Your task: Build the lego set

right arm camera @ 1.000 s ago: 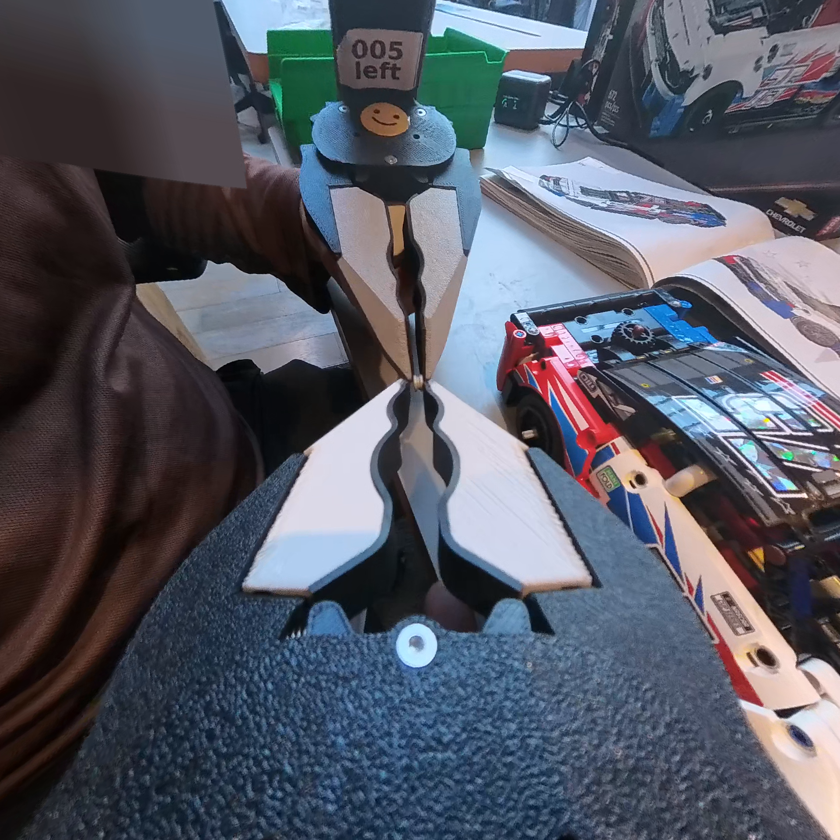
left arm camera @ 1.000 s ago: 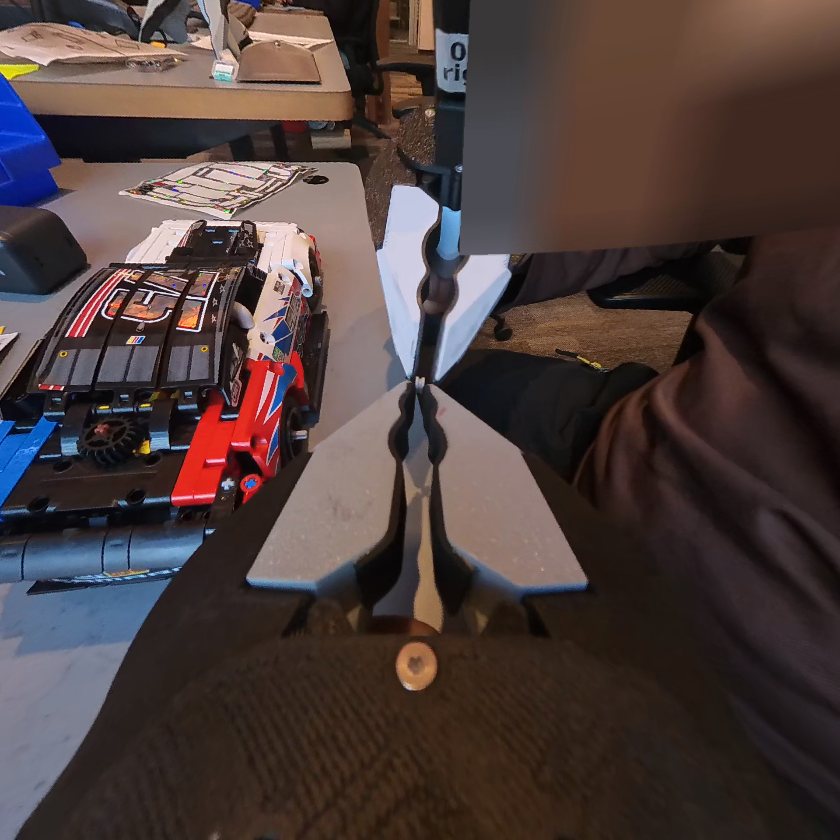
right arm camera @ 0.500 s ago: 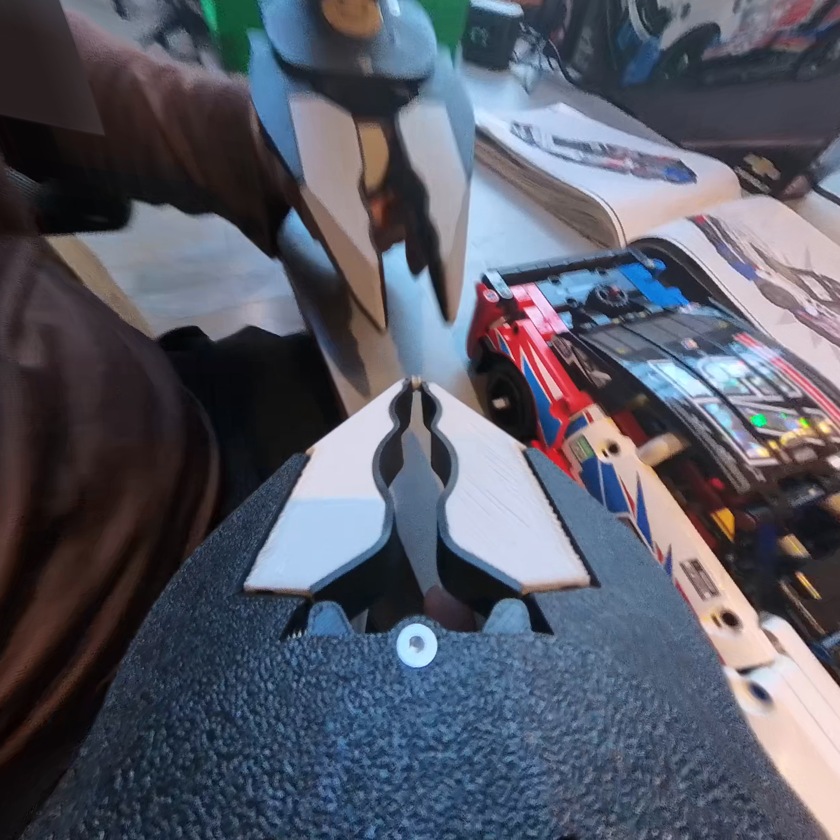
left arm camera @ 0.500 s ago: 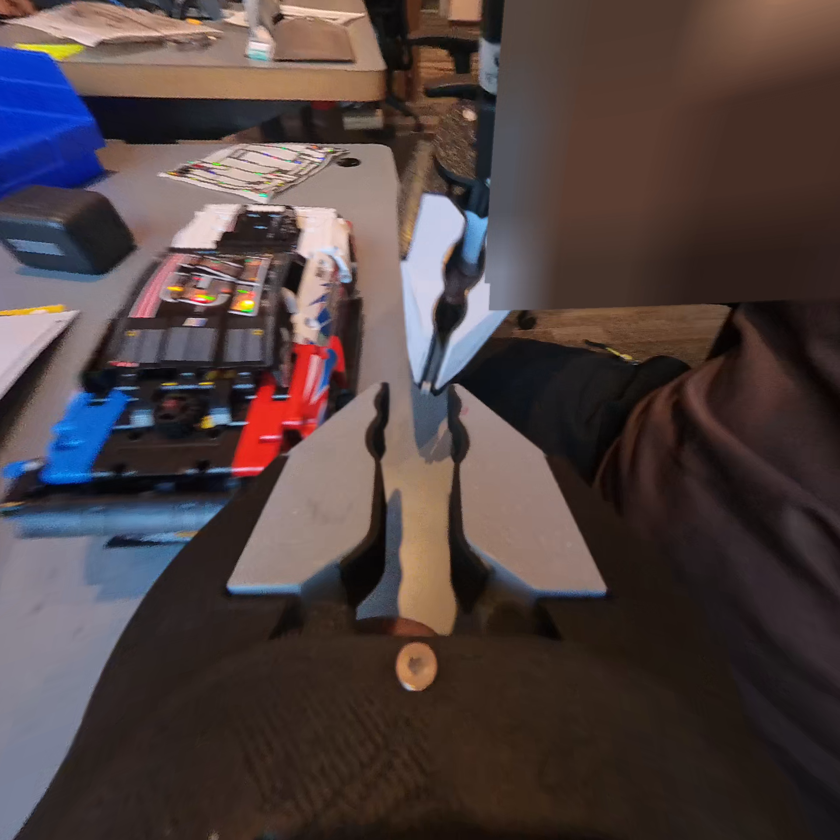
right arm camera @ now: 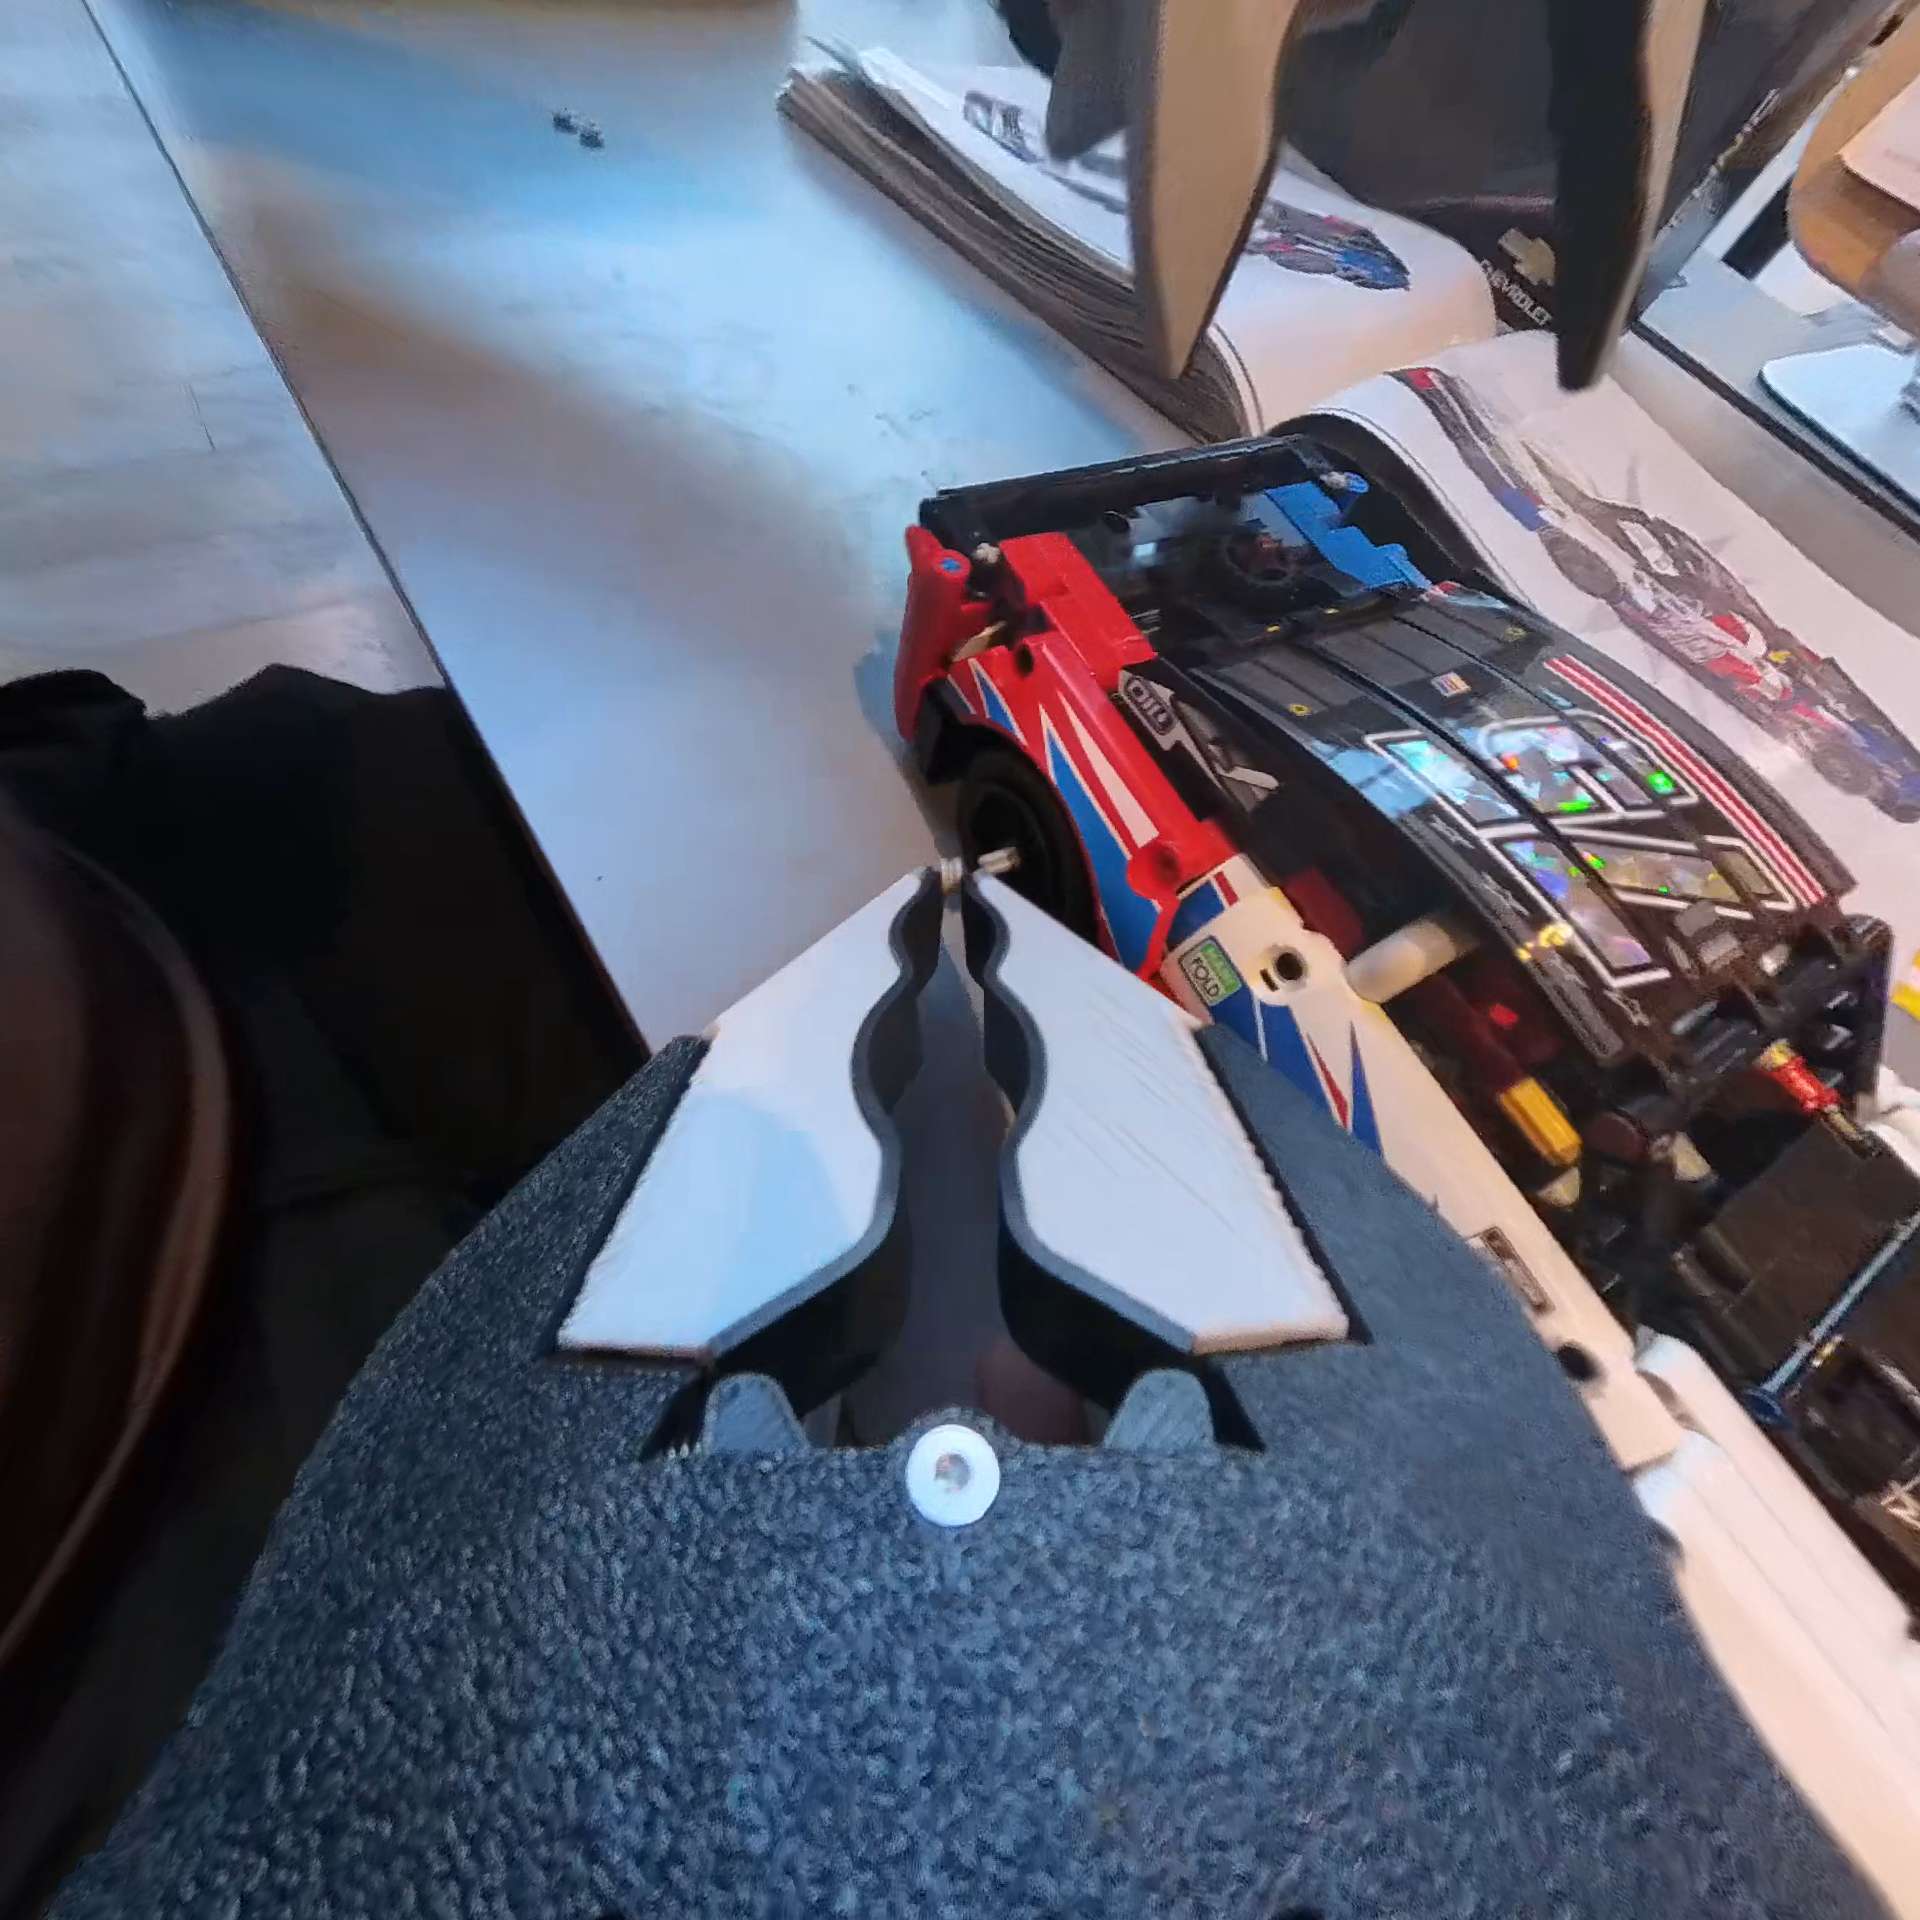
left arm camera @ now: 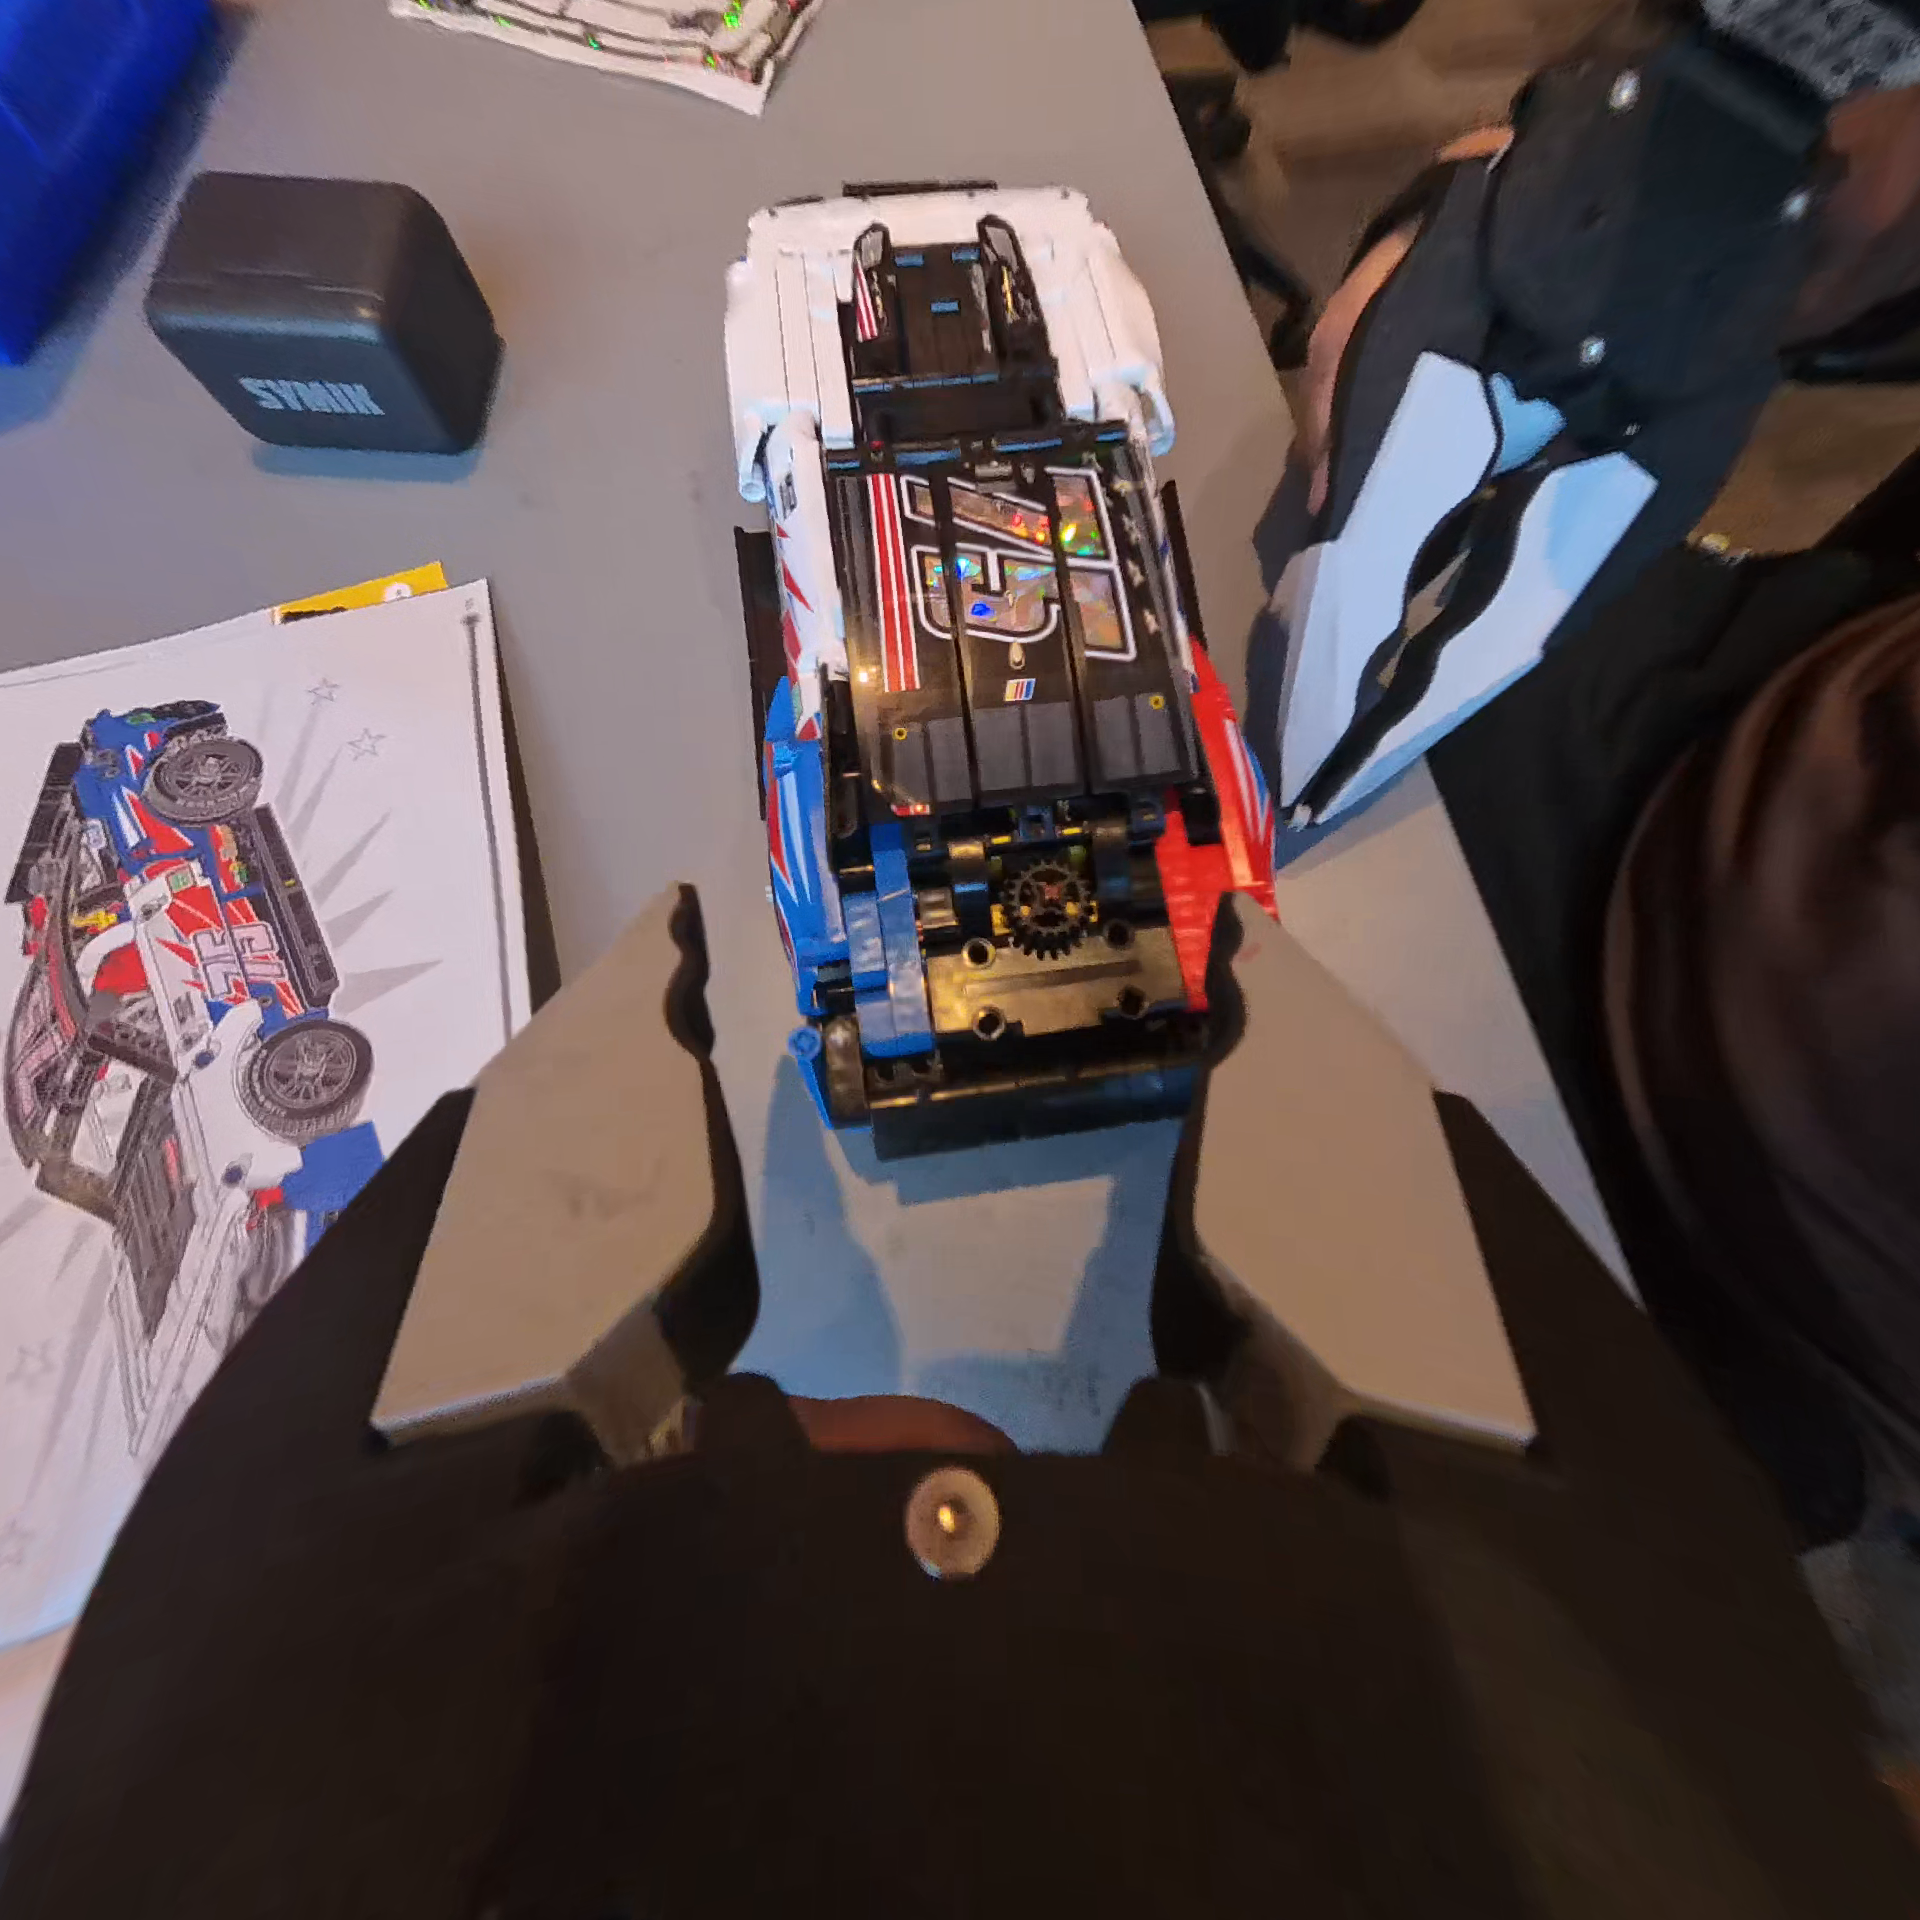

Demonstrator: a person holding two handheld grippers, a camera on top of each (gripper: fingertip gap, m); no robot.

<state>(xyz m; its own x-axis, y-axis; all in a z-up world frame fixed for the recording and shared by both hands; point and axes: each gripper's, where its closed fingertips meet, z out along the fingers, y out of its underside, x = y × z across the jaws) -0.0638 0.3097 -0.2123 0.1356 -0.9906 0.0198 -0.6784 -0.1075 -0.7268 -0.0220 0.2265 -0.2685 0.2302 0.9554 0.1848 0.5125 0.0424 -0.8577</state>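
Note:
The lego car (left arm camera: 987, 675), black on top with white, red and blue sides, stands on the grey table (left arm camera: 623, 499). My left gripper (left arm camera: 956, 904) is open wide and empty, its fingers on either side of the car's black end with the gear. My right gripper (right arm camera: 948, 881) is shut on a small light-grey pin (right arm camera: 948, 869), right next to the axle stub in the red wheel arch of the car (right arm camera: 1351, 831). In the left wrist view the right gripper (left arm camera: 1294, 816) is at the car's red side. In the right wrist view the left gripper's fingers (right arm camera: 1184, 208) hang above the car.
An open instruction booklet (left arm camera: 239, 987) lies left of the car and also shows in the right wrist view (right arm camera: 1683, 582). A black case (left arm camera: 322, 312), a sticker sheet (left arm camera: 623, 42) and a blue bin (left arm camera: 73, 156) lie farther back. The person's dark clothing (left arm camera: 1766, 935) borders the table's right edge.
The left gripper let go of the small pin, opened wide and swung over the table to the car's end. The right gripper kept the pin and moved down to the red wheel arch.

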